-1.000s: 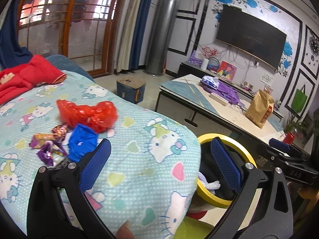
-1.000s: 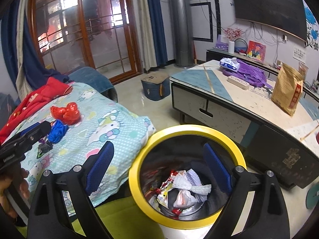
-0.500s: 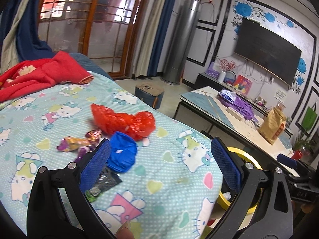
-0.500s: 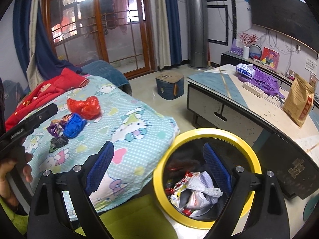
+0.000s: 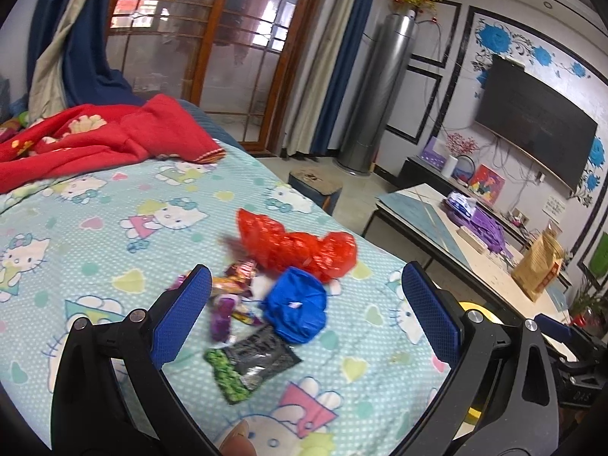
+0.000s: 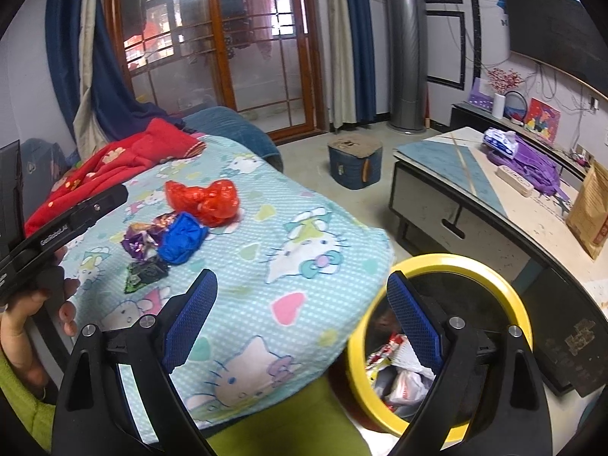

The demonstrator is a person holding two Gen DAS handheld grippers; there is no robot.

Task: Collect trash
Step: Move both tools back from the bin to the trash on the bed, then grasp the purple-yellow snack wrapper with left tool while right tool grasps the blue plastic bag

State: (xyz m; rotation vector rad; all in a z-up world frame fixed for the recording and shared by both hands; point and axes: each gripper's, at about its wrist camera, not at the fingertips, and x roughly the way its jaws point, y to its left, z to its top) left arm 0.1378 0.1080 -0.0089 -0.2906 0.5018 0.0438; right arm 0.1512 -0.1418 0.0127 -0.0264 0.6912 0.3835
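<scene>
— Surface and room, please.

— I am logging a pale-blue cartoon-cat patterned bedsheet [image 5: 114,228] with a red fleece blanket [image 5: 95,140] bunched at its far end. Wood-framed glass doors [image 6: 228,57] are standing behind; a long low pale-topped table [image 6: 513,209] is running along the right, under a dark wall-mounted television [image 5: 532,121].

— Trash?

— I am listing a crumpled red plastic bag [image 5: 300,247], a scrunched blue plastic bag [image 5: 298,309] touching it, purple and orange foil sweet wrappers [image 5: 231,292] just beside, and a black-and-green flat foil packet [image 5: 250,361] nearest me. All are lying together on the sheet. A yellow-rimmed black round bin [image 6: 448,266] is sitting on the floor off the bed's edge, with wrappers inside.

— Tongs?

— My left gripper [image 5: 304,311] is hovering over the pile, jaws spread wide, gripping nothing. My right gripper [image 6: 300,311] is likewise gaping and empty, between sheet edge and bin.

— Anything unclear?

— The wrappers are blurring; their print is unreadable. The sheet is hiding part of the bin's rim, and in the left view only a sliver of yellow is showing.
</scene>
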